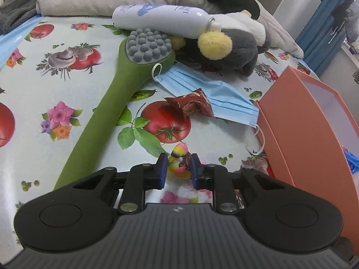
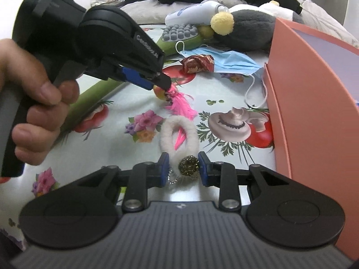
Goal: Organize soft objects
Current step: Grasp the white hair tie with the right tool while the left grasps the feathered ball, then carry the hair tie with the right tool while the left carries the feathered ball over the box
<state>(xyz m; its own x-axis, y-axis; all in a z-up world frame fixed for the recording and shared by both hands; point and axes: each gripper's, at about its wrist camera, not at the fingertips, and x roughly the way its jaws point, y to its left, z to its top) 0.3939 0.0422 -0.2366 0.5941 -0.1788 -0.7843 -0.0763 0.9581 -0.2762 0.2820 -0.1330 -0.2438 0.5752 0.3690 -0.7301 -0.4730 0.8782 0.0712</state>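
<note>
Toy (image 1: 178,160) with pink feathers (image 2: 180,105): we have it on the tablecloth (image 1: 94,103), clamped between our left gripper's (image 1: 178,165) pads. Scrunchie (image 2: 179,134), white and fluffy, with a gold ornament (image 2: 189,168): it lies flat just beside the box (image 2: 314,103); our right gripper (image 2: 183,168) is closed on its near, ornament end

Your left gripper (image 1: 178,164) sits over the small feathered toy (image 1: 178,163), the long-handled massager (image 1: 125,85) just to its left. Behind them the candy wrapper (image 1: 190,105) lies on the face mask (image 1: 211,94), with the plush toy (image 1: 228,53) and lotion bottle (image 1: 161,20) farther back. The box (image 1: 314,121) stands at your right. Your right gripper (image 2: 183,167) straddles the fluffy hair tie (image 2: 179,134).
</note>
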